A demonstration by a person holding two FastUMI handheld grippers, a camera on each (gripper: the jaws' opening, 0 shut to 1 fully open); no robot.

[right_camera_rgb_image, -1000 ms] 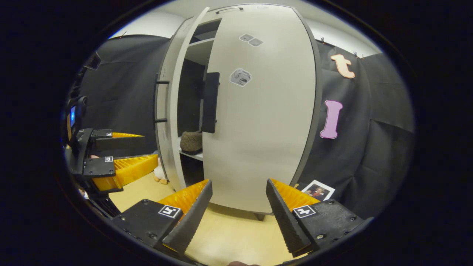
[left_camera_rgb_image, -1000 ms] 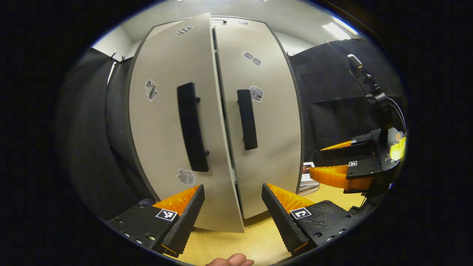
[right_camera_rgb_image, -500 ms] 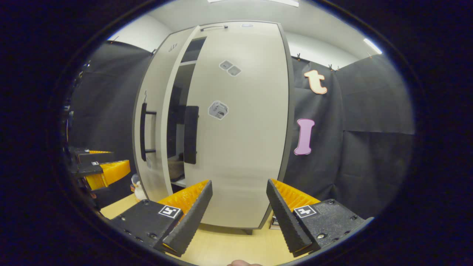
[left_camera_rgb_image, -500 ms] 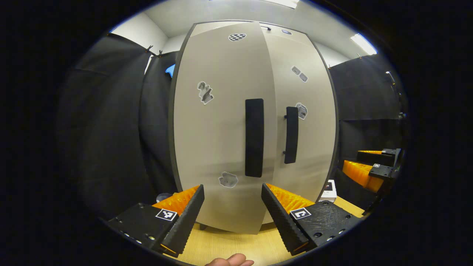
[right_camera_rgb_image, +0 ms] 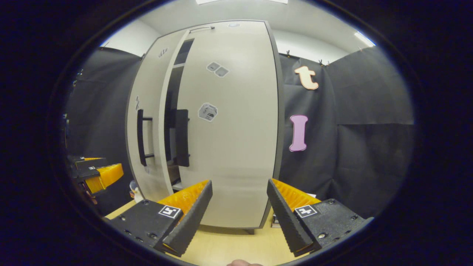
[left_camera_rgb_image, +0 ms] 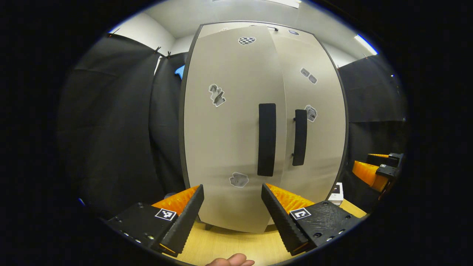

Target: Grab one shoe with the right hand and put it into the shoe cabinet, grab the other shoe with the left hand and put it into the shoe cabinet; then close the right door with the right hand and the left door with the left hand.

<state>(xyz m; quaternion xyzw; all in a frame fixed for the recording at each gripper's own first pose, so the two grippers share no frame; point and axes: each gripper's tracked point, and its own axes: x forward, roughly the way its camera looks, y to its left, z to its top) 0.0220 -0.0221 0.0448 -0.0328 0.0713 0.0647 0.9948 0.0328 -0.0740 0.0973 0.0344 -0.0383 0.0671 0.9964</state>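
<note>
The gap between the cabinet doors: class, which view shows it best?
The right gripper view: the gap appears as a dark slit beside the left door. In the left gripper view the left door overlaps the right door, hiding it.

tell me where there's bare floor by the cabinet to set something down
Bare light wooden floor lies in front of the tall beige shoe cabinet, between the right tongs. It is crowded at the cabinet's left foot by a small white toy and at its right foot by a box.
</note>
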